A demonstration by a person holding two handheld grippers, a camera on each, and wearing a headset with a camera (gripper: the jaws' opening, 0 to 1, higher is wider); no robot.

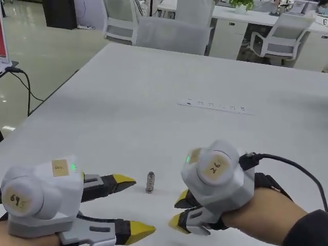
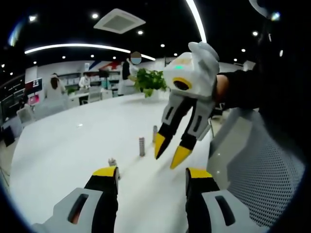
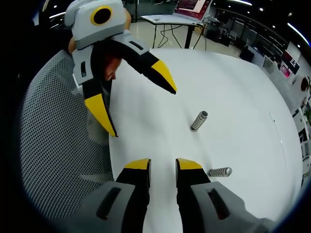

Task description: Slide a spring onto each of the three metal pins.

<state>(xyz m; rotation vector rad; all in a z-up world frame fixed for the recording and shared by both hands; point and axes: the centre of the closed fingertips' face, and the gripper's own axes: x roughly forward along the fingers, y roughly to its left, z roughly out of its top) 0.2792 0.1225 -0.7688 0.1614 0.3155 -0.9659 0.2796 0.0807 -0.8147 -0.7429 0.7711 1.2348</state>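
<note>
Coiled grey metal spring (image 1: 149, 182) stood upright on matte white tabletop (image 1: 154, 102), between grippers. Left gripper (image 1: 139, 205): yellow-tipped black fingers wide apart, empty. Right gripper (image 1: 177, 210): tapered fingers narrowly parted, empty. Second ribbed spring (image 3: 219, 172) lay flat beside it.

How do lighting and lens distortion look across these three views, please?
Head view: soft, even light; the upright spring is sharp on the white table. Left gripper view: fisheye bows the ceiling light strips. Right gripper view: the table's edge curves strongly.
</note>
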